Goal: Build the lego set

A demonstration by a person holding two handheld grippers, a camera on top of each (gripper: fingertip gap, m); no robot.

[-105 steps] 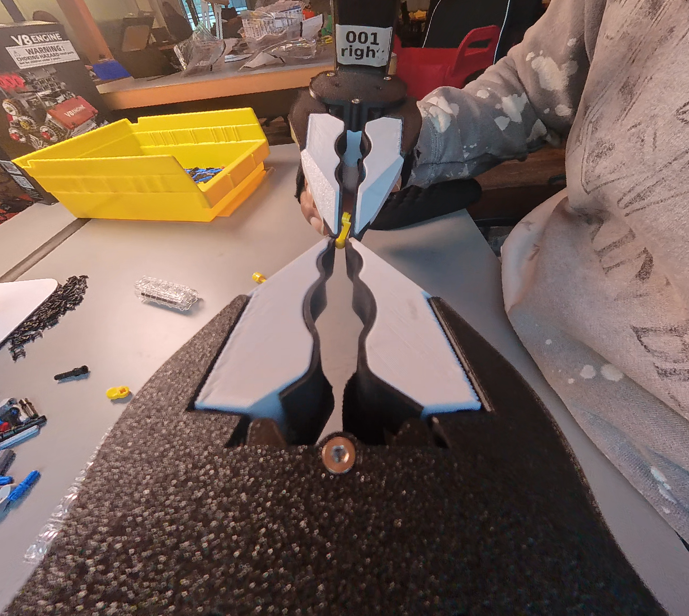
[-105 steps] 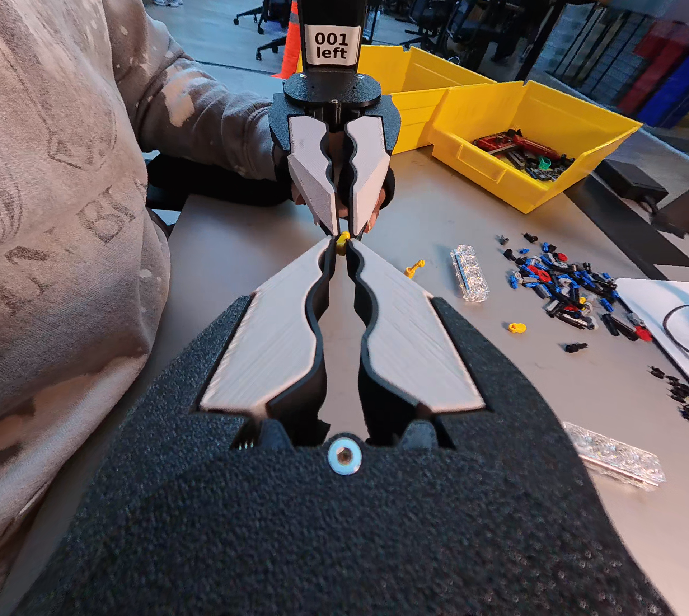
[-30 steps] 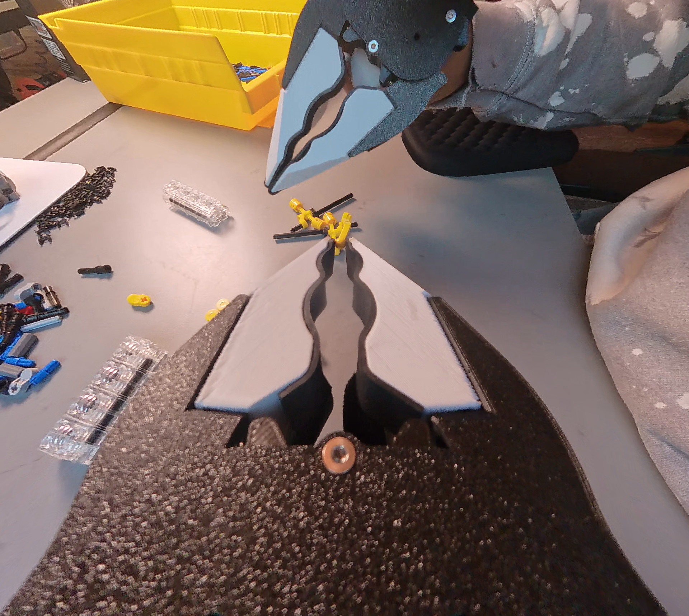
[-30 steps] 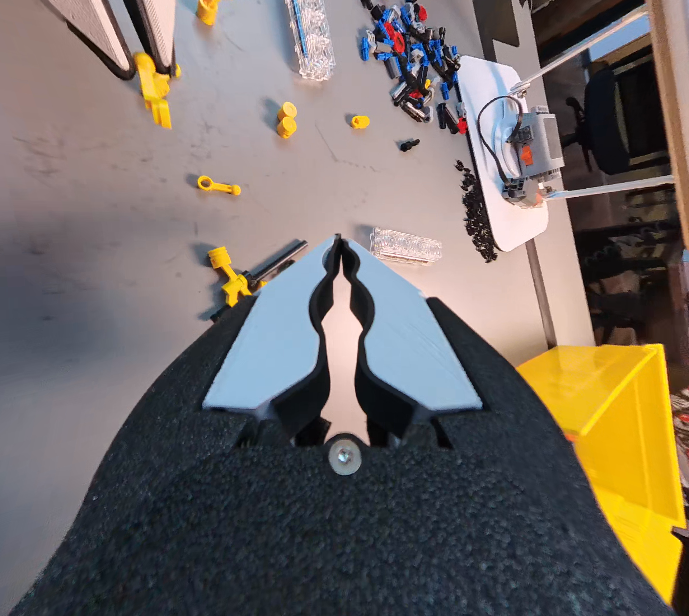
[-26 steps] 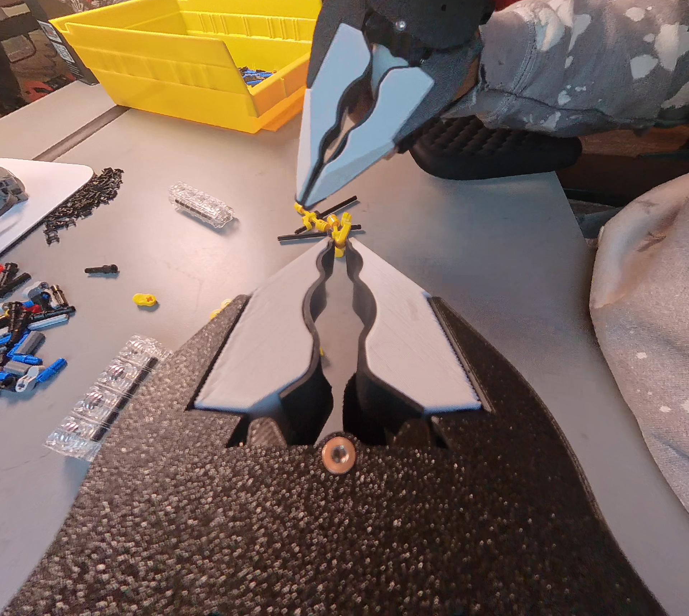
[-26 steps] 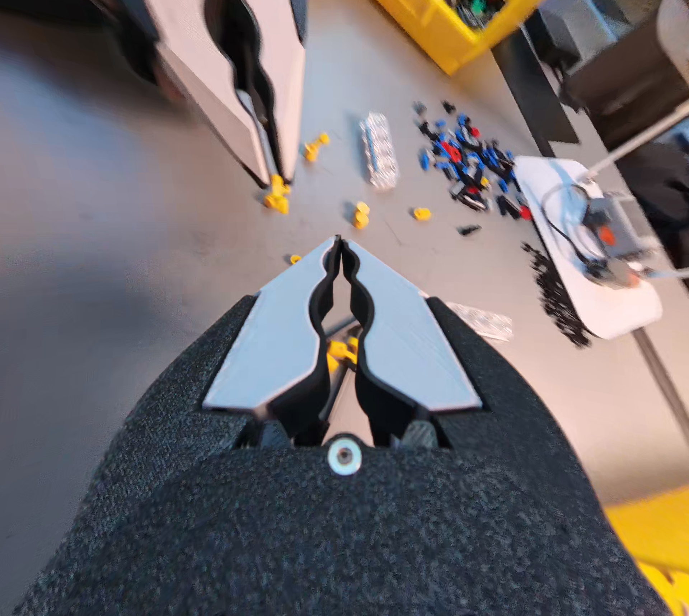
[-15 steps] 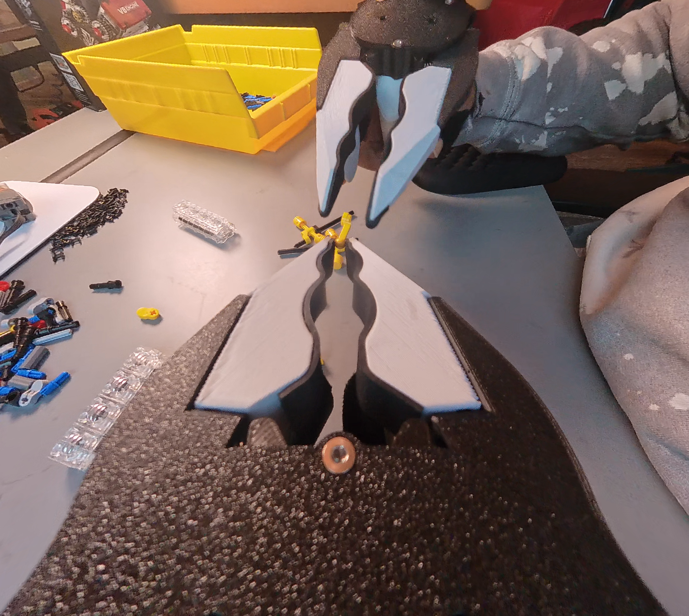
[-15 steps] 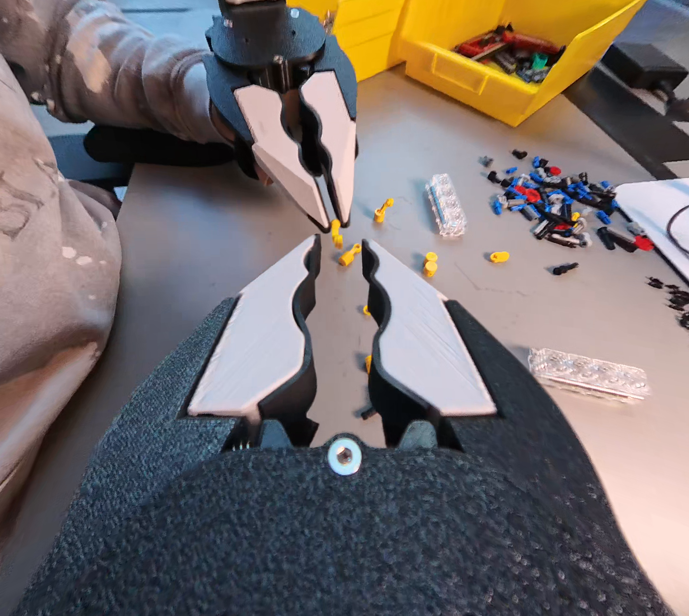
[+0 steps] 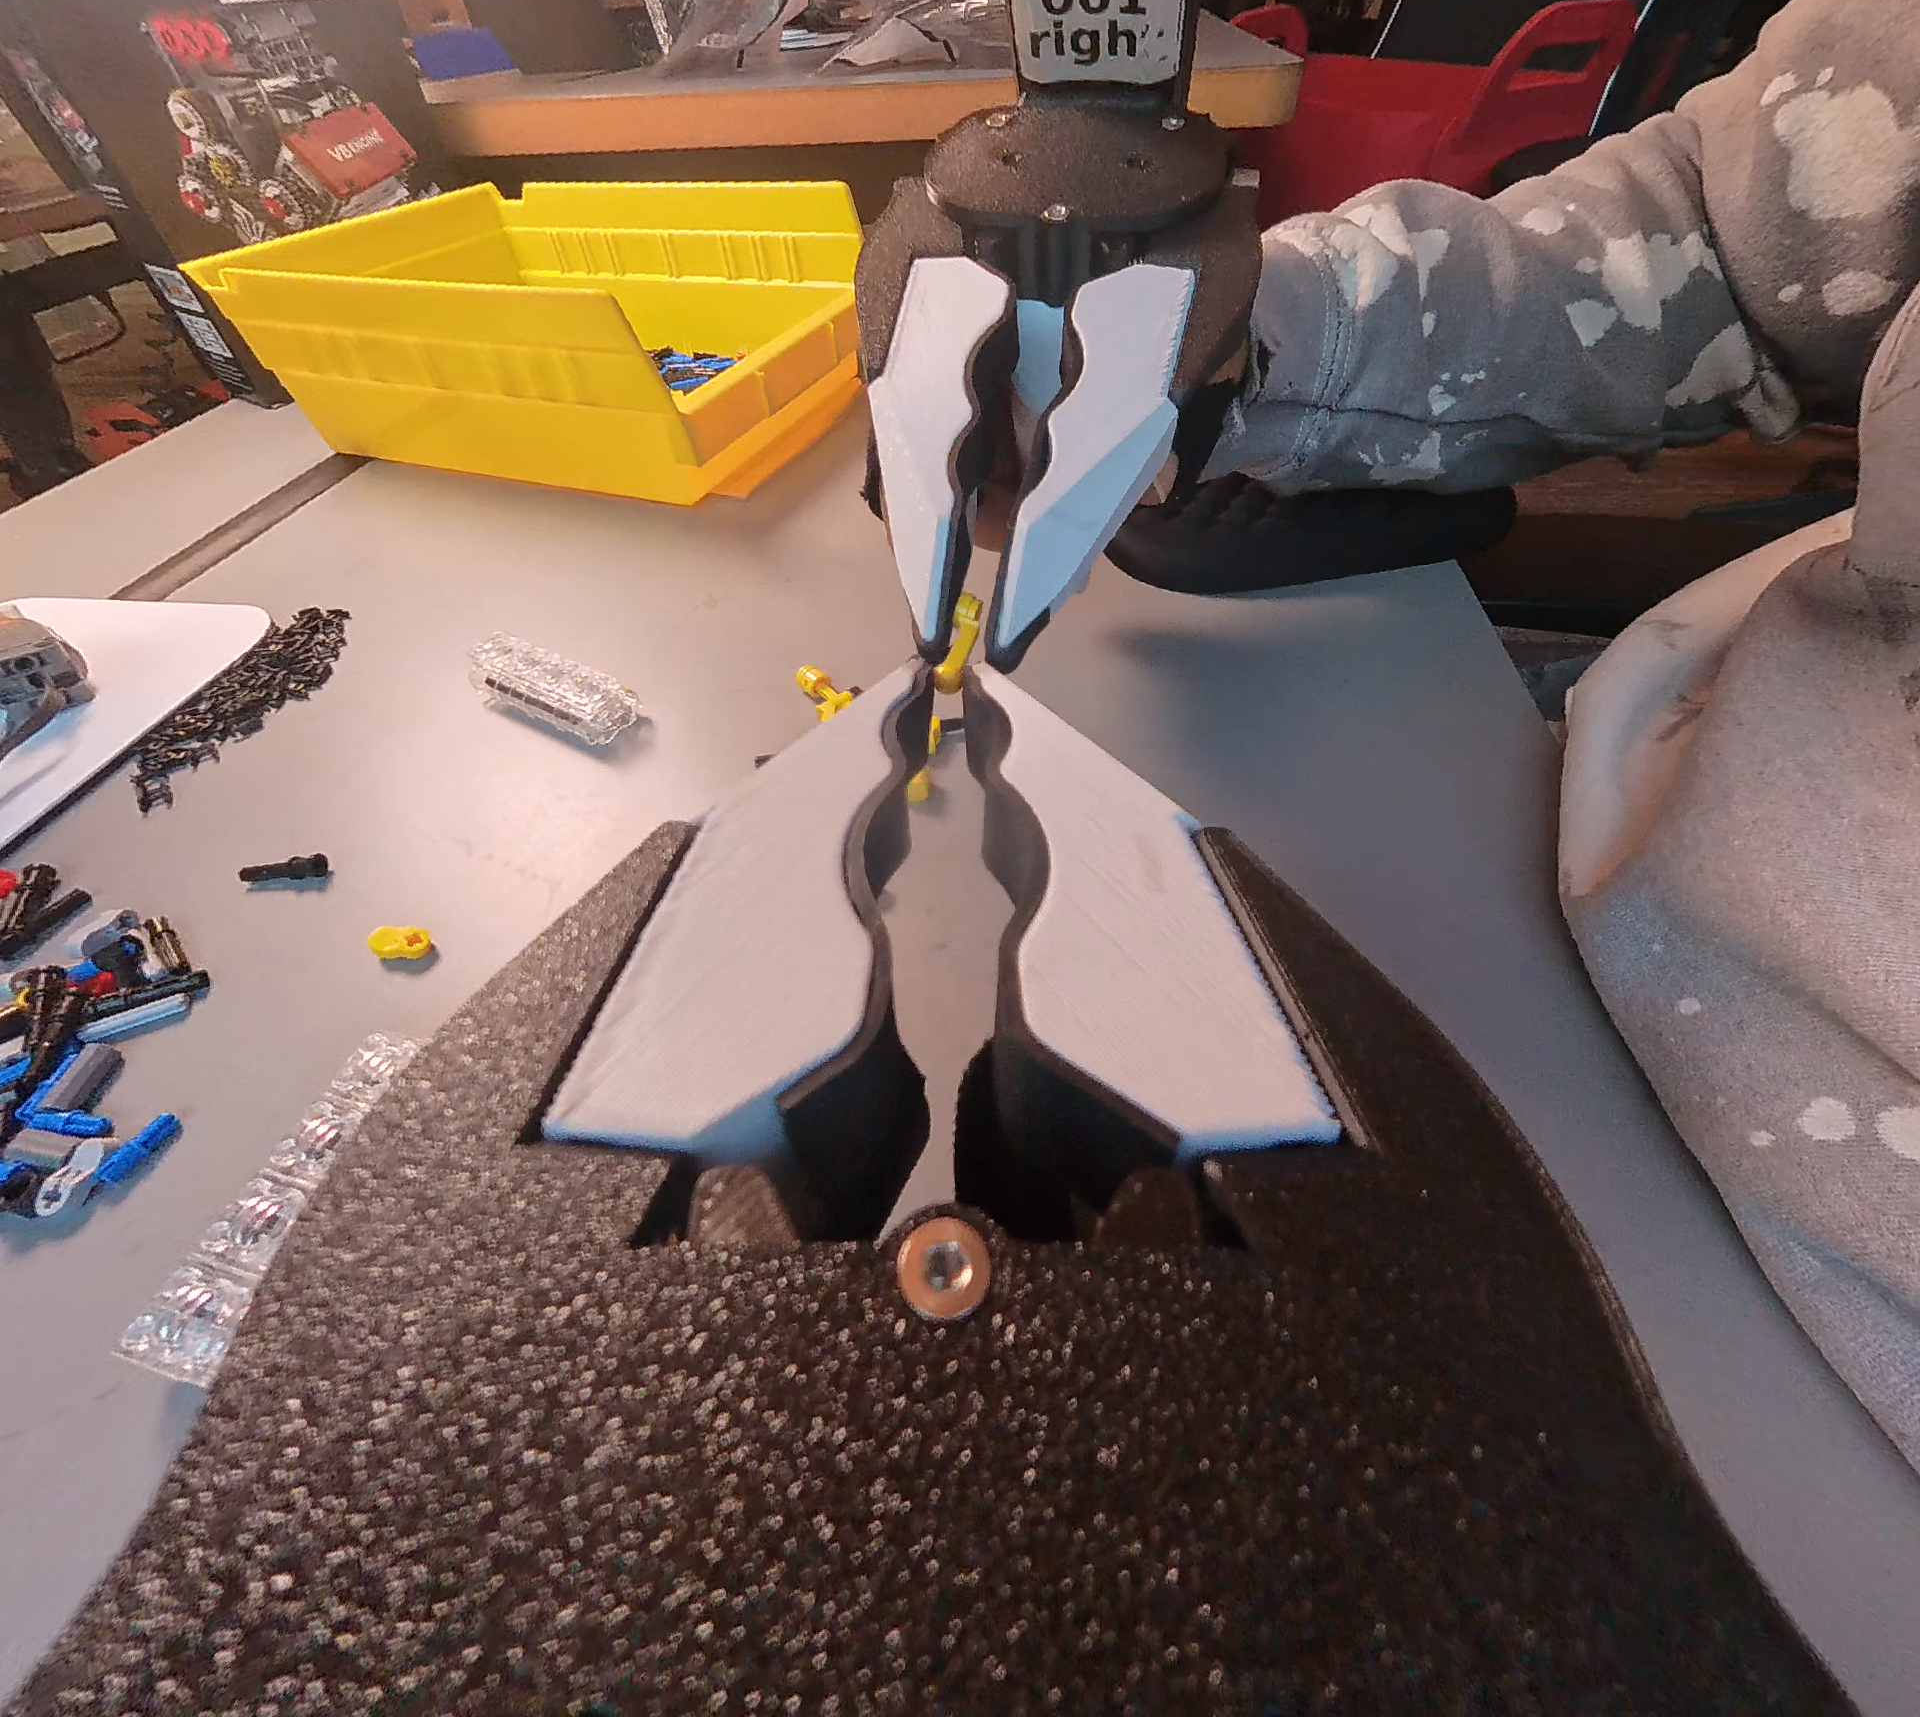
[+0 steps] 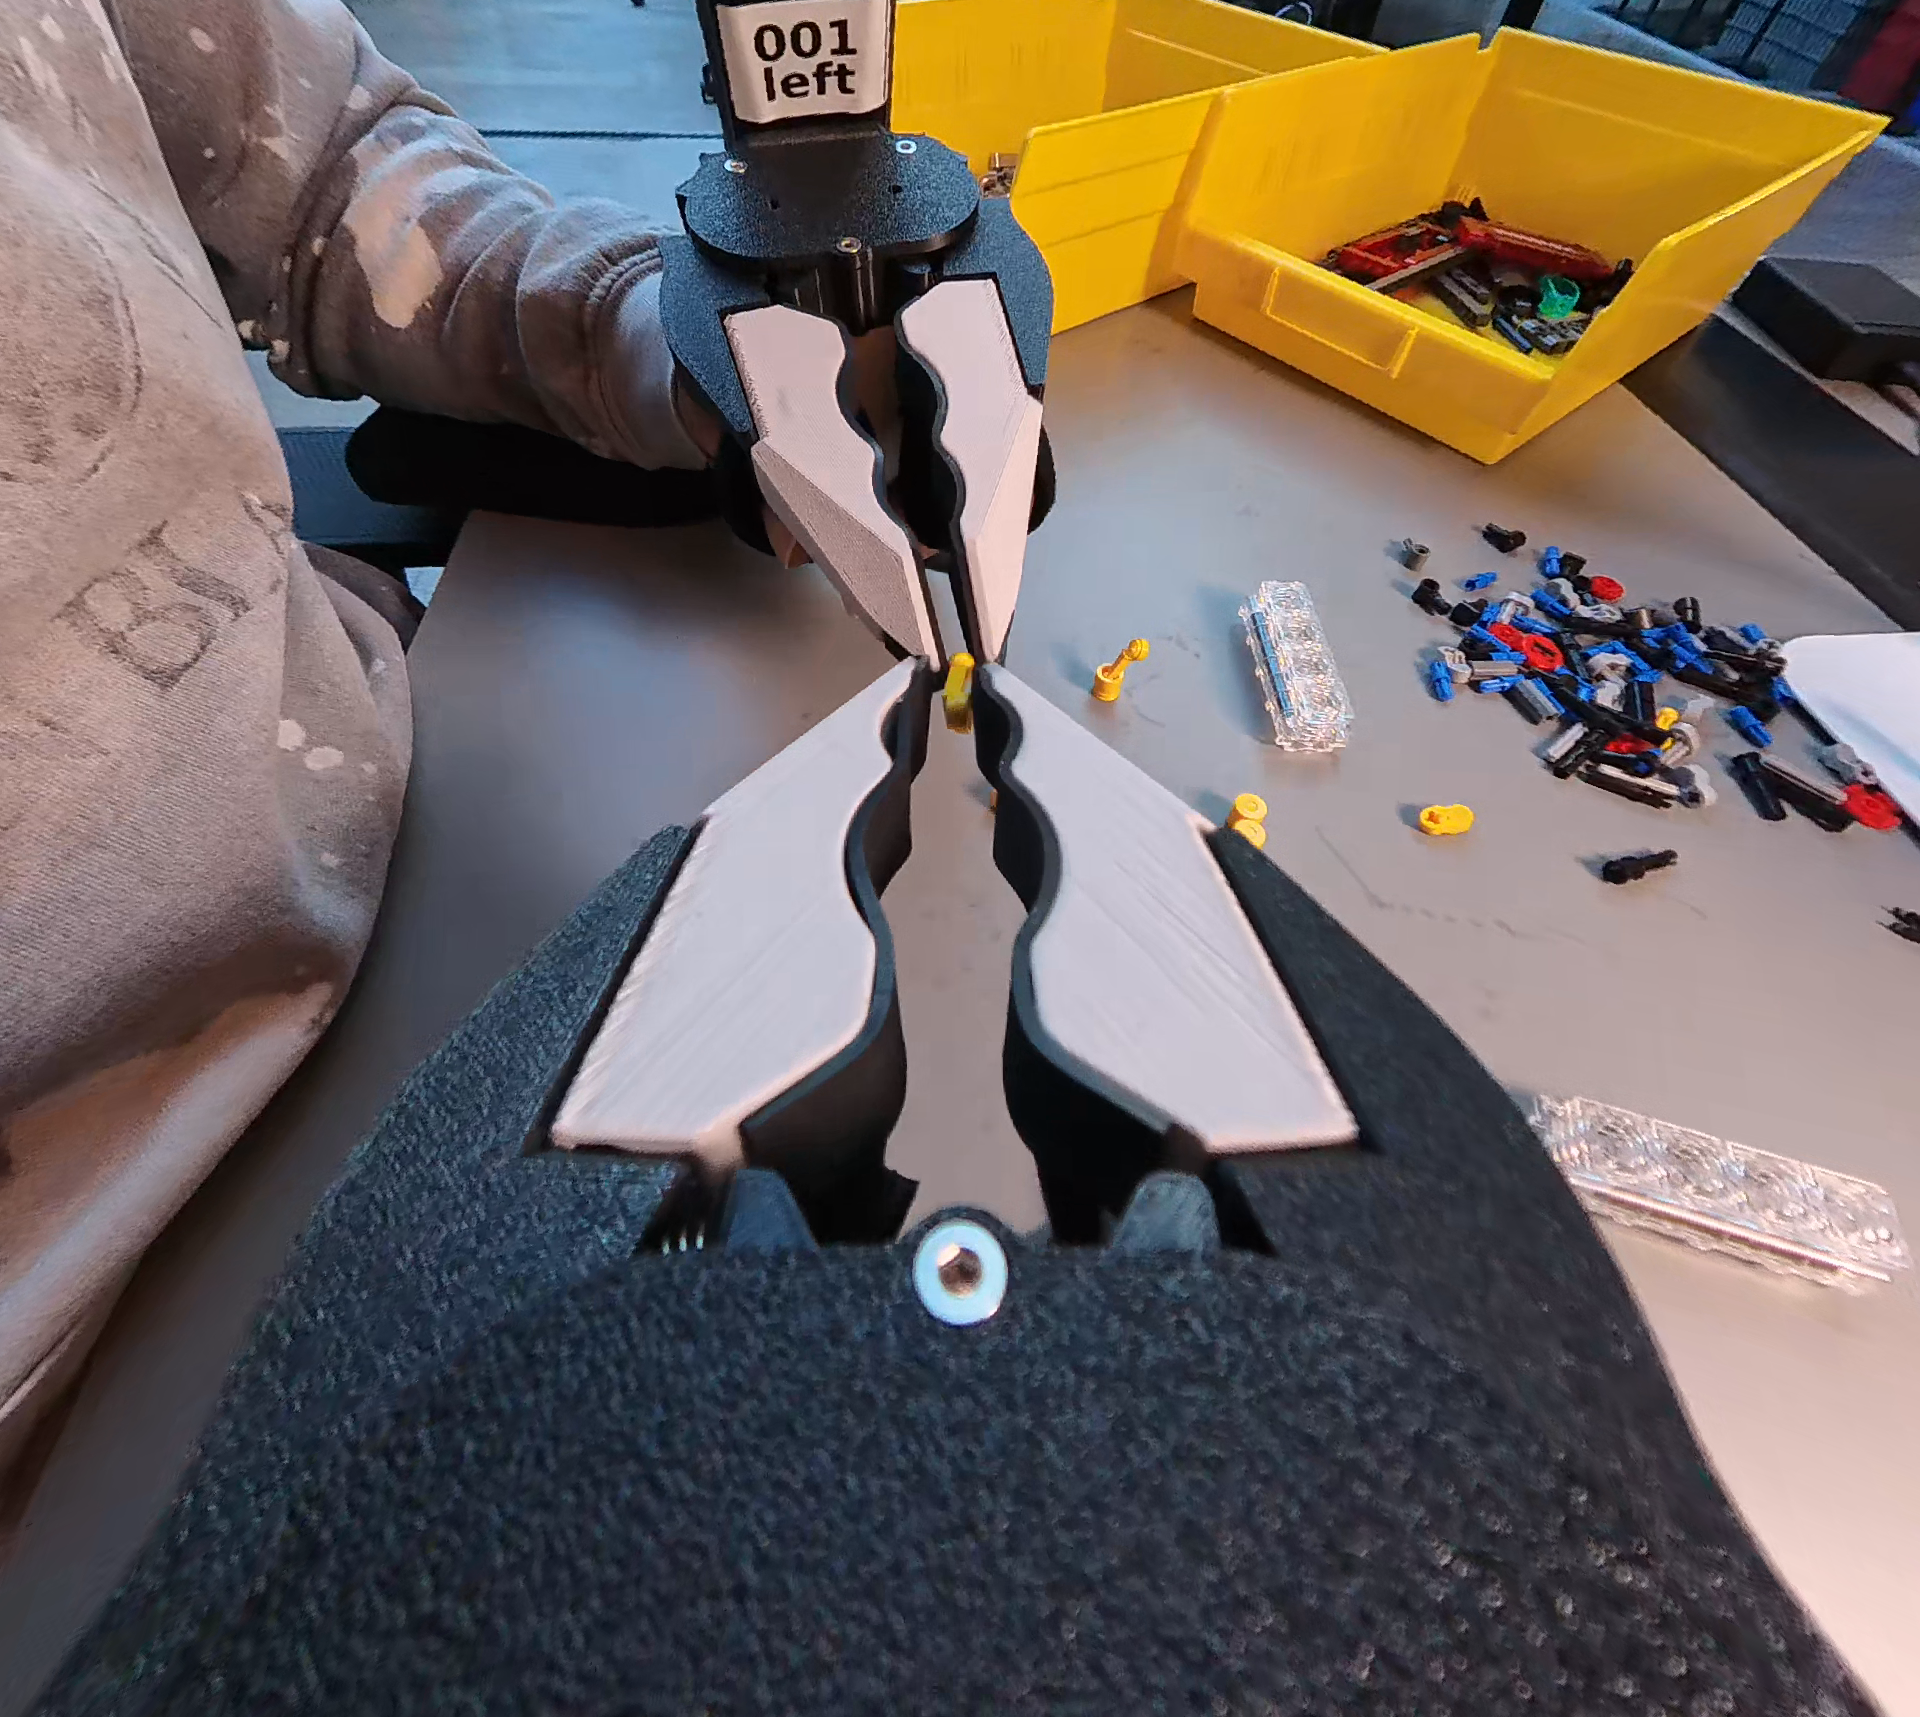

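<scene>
A small yellow plastic connector piece [image 9: 954, 651] is held in the air above the grey table [image 9: 1299, 763], at the centre of both views, a little above the middle of the frame. It is slim and elongated, with a rounded ring-like end, and stands roughly upright. The left gripper [image 9: 941, 680] pinches its lower end between nearly closed fingertips, while the right gripper [image 10: 954, 672] meets it tip to tip from the opposite side, its fingertips close about the piece's other end with a narrow gap showing. In the right wrist view the piece [image 10: 958, 693] shows as a short yellow bar between the two pairs of tips.
</scene>
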